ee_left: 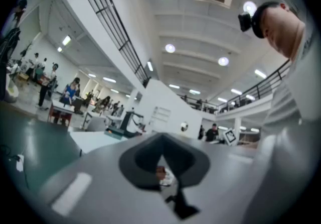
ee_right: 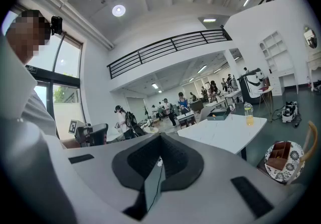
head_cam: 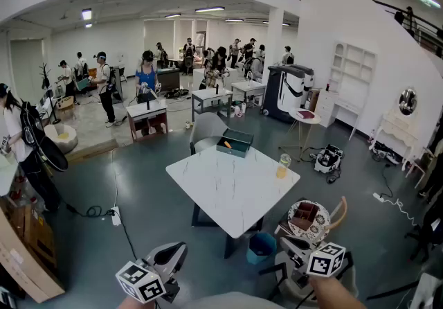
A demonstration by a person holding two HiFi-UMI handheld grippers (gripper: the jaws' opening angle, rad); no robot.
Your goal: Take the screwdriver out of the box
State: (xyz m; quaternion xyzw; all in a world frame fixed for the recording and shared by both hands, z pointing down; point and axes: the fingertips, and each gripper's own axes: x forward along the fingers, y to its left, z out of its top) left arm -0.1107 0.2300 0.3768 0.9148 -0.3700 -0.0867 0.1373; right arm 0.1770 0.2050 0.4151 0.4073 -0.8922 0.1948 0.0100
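Note:
A dark green box (head_cam: 234,142) sits on the far corner of the white marble table (head_cam: 228,186), well ahead of me. Inside it lies the screwdriver (head_cam: 227,144), of which only an orange handle shows. The box (ee_right: 219,113) also appears far off in the right gripper view and, small and blurred, the box (ee_left: 114,135) in the left gripper view. My left gripper (head_cam: 174,253) and right gripper (head_cam: 291,245) hang low near my body, short of the table. The left gripper (ee_left: 161,160) and right gripper (ee_right: 159,160) both have their jaws together with nothing held.
A cup of yellow drink (head_cam: 283,165) stands at the table's right corner. A grey chair (head_cam: 206,127) is behind the table, a blue bin (head_cam: 261,246) under its near side. A round patterned side table (head_cam: 308,217) with a brown organizer is by my right gripper. Several people work at tables farther back.

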